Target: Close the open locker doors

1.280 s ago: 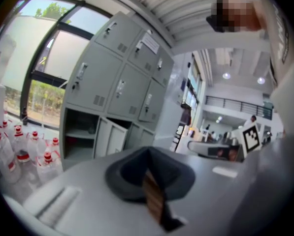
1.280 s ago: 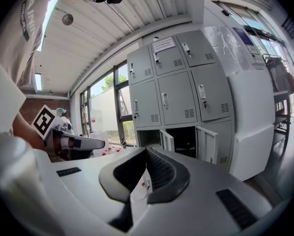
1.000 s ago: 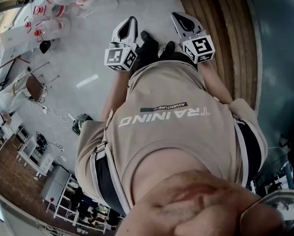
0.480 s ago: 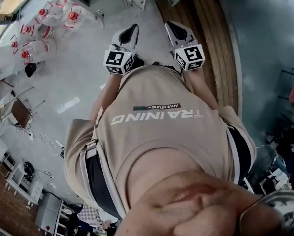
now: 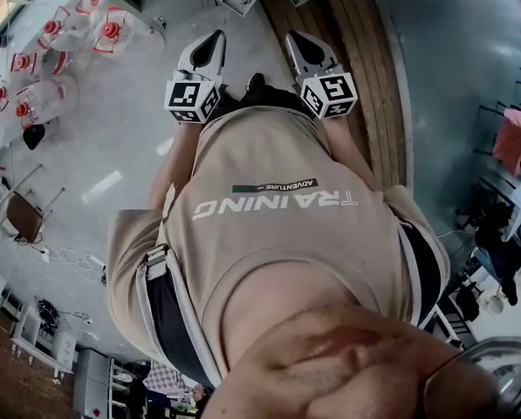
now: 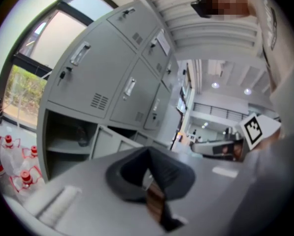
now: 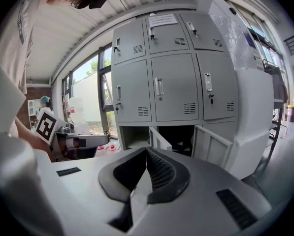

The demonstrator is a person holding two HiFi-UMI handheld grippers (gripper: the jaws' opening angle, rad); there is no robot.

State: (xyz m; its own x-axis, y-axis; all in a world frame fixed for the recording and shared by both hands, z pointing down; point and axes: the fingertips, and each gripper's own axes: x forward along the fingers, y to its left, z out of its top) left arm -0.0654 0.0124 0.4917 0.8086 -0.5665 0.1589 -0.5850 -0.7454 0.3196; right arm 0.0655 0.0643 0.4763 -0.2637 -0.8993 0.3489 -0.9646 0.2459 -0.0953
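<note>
Facing the lockers [image 7: 176,82], you hold the left gripper [image 6: 147,156] and right gripper [image 7: 147,154] empty, fingers pressed together; the open doors [image 7: 213,144] stand out from the bottom row, straight ahead of the right gripper, well apart.

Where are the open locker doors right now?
In the right gripper view, two open doors stand ajar in the bottom row of the grey locker bank, centre frame, below the shut doors.

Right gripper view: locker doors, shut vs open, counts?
Shut doors: 7
Open doors: 2
Total: 9
</note>
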